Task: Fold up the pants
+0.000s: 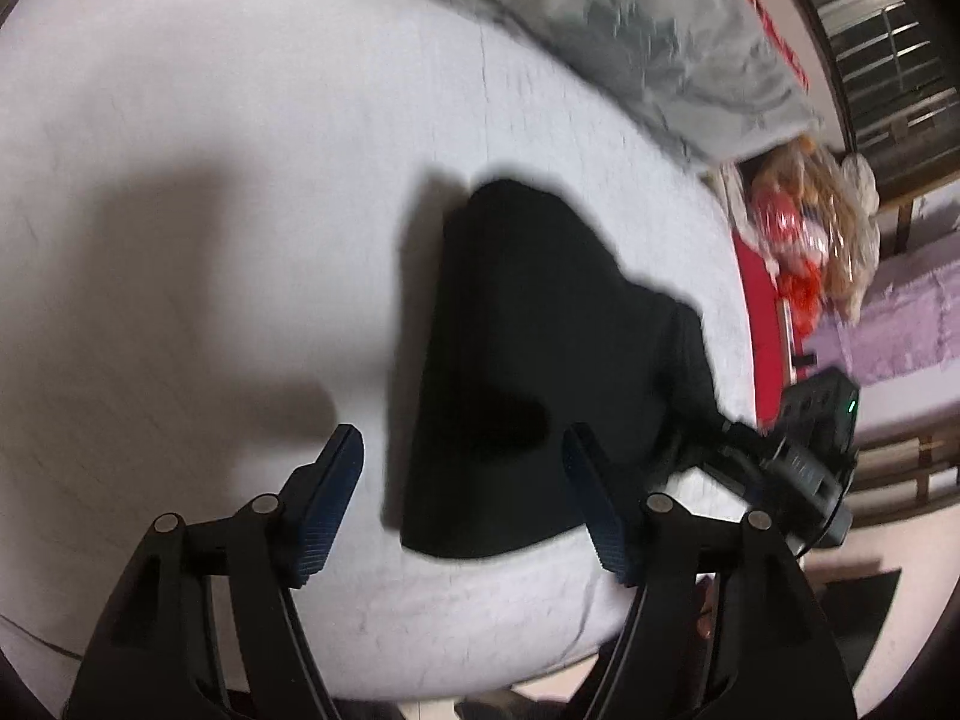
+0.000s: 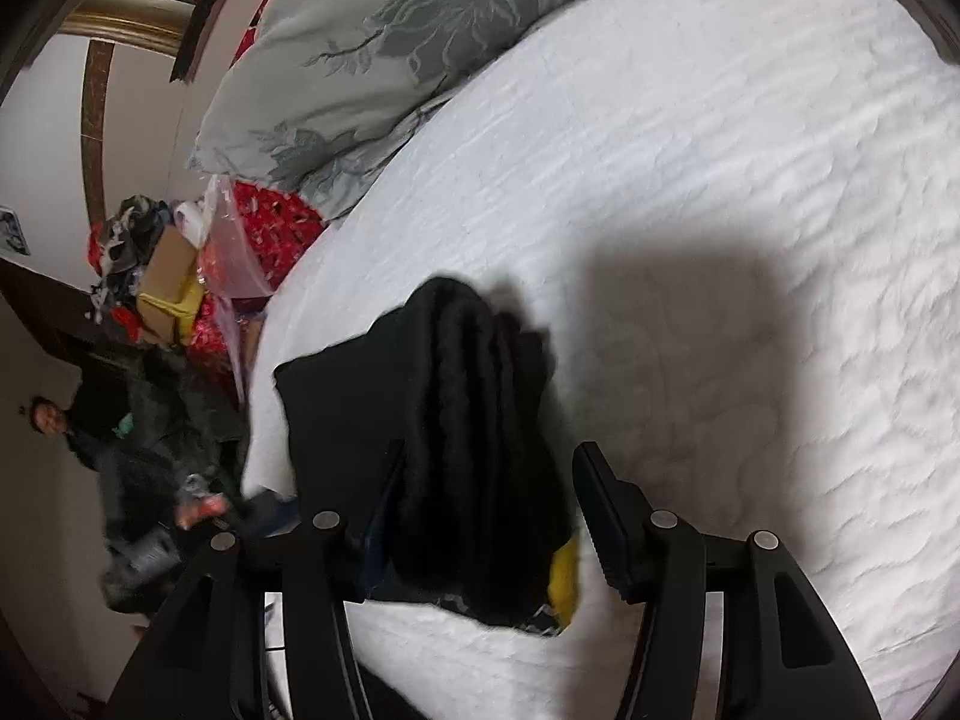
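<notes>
The black pants point(image 1: 540, 360) lie in a folded bundle on the white bedspread point(image 1: 210, 180). My left gripper point(image 1: 462, 450) is open, with its jaws wide apart above the near left edge of the pants, and it holds nothing. In the right wrist view the pants point(image 2: 468, 432) lie bunched between the jaws of my right gripper point(image 2: 489, 462), which is open; a yellow tag point(image 2: 567, 582) shows at the near edge of the pants. The right gripper's body point(image 1: 804, 450) shows at the far right of the left wrist view.
A grey floral quilt point(image 2: 390, 48) lies along the far side of the bed. Red bags and boxes point(image 2: 228, 276) are piled beside the bed edge. A person point(image 2: 96, 420) sits on the floor at the left. The bed edge runs close below both grippers.
</notes>
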`<state>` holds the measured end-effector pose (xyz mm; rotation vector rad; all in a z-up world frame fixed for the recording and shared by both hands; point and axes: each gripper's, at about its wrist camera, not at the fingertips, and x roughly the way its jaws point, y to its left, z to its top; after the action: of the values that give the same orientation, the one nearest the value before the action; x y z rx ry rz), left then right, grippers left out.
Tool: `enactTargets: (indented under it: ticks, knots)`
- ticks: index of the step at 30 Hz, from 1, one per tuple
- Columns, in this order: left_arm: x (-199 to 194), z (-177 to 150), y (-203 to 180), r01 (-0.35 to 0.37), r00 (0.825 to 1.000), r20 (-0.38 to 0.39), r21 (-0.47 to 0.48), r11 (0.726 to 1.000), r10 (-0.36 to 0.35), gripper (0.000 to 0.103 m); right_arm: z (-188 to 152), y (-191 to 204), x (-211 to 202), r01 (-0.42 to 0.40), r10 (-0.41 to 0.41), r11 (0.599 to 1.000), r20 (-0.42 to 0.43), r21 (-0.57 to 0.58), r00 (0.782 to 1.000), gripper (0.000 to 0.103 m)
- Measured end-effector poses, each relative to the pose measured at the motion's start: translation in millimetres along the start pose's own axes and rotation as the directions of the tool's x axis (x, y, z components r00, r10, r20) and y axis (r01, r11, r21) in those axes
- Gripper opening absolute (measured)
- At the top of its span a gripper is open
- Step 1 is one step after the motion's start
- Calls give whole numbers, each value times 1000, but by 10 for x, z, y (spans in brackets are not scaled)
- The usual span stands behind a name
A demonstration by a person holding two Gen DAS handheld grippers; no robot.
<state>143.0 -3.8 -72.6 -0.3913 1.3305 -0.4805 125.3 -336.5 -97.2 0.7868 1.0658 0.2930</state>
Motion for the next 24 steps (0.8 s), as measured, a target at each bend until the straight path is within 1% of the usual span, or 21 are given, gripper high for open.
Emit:
enactTargets:
  ticks: [2,3,4,5,6,7,8,9,10,11,12,14,15,16,17,18,19,20,21,23,24]
  knots:
    - [160,-63,8,-3,999,-53,6,1000,3,68,-52,45,33,-2,2,1000,-13,-21,1000,60]
    - [191,-63,-3,-17,999,-42,8,1000,17,68,-72,60,45,7,-8,999,-18,-42,1000,60]
    - [191,-62,-24,-16,999,-28,9,1000,17,68,-84,75,64,19,-20,998,-20,-58,1000,57]
    - [189,-38,-44,-13,1000,-21,0,1000,13,63,-95,77,81,30,-32,997,-27,-70,999,53]
    - [186,-6,-59,10,1000,-23,-19,1000,-11,40,-109,83,100,47,-50,996,-35,-82,998,45]
    - [190,17,-67,36,998,-47,-41,999,-38,38,-117,102,105,57,-60,995,-39,-87,997,37]
    - [175,1,-78,39,998,-45,-56,998,-41,37,-116,116,87,49,-52,995,-44,-82,998,33]
    - [126,-10,-76,60,997,-44,-69,996,-63,32,-117,126,43,37,-40,997,-42,-69,998,29]
    - [71,-28,-73,94,994,-48,-81,992,-98,31,-123,136,-38,7,-9,999,-37,-40,999,28]
    - [2,-78,-62,145,987,-53,-96,985,-151,30,-135,142,-103,-16,15,1000,-31,-24,999,28]
    - [-43,-125,-54,155,986,-51,-100,983,-161,31,-156,155,-169,-34,33,999,-25,-18,999,28]
    - [-33,-201,-28,131,989,-53,-101,986,-137,31,-235,128,-241,-66,66,998,-40,5,997,28]
    - [15,-233,12,104,992,-59,-106,989,-111,31,-271,85,-233,-81,83,996,-55,28,995,28]
    - [96,-258,61,45,996,-69,-109,993,-52,31,-317,33,-195,-82,85,996,-73,41,994,28]
    - [163,-253,80,27,996,-85,-116,993,-37,31,-353,-12,-138,-39,41,999,-80,26,996,29]
    - [190,-269,109,41,995,-86,-131,990,-53,31,-369,-47,-71,5,-4,1000,-87,10,996,33]
    - [155,-274,101,52,995,-75,-131,990,-62,31,-393,-94,-14,21,-19,1000,-97,13,995,36]
    - [112,-267,70,48,996,-71,-117,992,-57,31,-411,-133,-9,5,-2,999,-89,35,996,38]
    - [56,-259,31,36,997,-62,-94,995,-42,31,-413,-131,-36,-5,9,999,-82,49,997,44]
    - [-141,-222,-112,-14,1000,5,-13,1000,14,31,-374,-75,-86,3,0,999,-94,33,996,50]
    - [-232,-193,-174,-30,999,38,20,999,29,33,-326,-33,-144,4,-3,1000,-76,19,997,52]
